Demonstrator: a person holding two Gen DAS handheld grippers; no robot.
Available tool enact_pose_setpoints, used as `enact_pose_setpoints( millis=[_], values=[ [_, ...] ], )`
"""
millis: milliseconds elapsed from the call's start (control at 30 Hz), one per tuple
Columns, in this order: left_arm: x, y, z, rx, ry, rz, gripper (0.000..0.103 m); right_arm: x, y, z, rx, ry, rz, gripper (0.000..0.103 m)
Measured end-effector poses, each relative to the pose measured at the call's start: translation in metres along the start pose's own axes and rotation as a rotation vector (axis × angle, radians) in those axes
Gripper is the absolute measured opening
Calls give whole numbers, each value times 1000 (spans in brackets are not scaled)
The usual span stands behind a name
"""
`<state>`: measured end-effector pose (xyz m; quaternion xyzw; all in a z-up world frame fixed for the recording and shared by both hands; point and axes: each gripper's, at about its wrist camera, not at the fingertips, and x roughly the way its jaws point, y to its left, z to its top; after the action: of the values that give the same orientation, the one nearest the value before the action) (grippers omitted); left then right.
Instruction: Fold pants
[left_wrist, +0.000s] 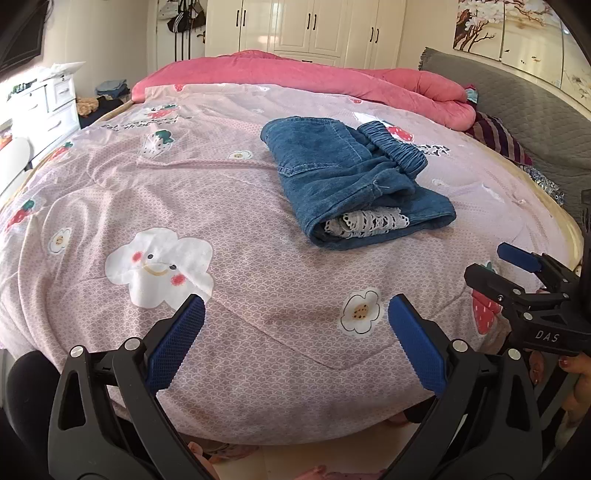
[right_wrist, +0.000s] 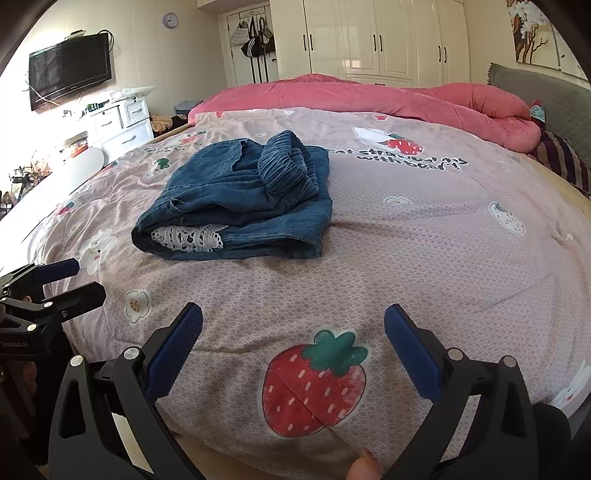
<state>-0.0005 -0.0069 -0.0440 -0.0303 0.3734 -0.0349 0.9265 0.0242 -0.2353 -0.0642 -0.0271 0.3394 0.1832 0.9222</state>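
The blue denim pants (left_wrist: 343, 173) lie folded into a compact stack on the pink patterned bedspread (left_wrist: 221, 206), with white lace trim showing at the near end and the elastic waistband on top. They also show in the right wrist view (right_wrist: 243, 199). My left gripper (left_wrist: 295, 317) is open and empty, near the bed's front edge, well short of the pants. My right gripper (right_wrist: 293, 325) is open and empty over a strawberry print. The right gripper also shows at the right edge of the left wrist view (left_wrist: 495, 267), and the left gripper shows at the left edge of the right wrist view (right_wrist: 77, 277).
A rolled pink duvet (left_wrist: 369, 81) lies along the far side of the bed. A grey headboard (left_wrist: 517, 99) and striped cloth are at the right. White drawers (right_wrist: 122, 122) and a wall TV (right_wrist: 70, 70) stand at the left. Wardrobes (right_wrist: 376, 37) line the back wall.
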Motion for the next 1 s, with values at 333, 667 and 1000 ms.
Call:
enact_pose_setpoints(
  millis=[333, 667, 1000],
  values=[
    [-1, -1, 1, 6, -3, 7, 94, 1, 0, -1, -1, 3, 0, 98],
    [-1, 0, 1, -3, 0, 7, 94, 1, 0, -2, 5, 6, 4, 98],
    [-2, -1, 1, -3, -2, 13, 94, 2, 0, -2, 7, 10, 4, 98]
  ],
)
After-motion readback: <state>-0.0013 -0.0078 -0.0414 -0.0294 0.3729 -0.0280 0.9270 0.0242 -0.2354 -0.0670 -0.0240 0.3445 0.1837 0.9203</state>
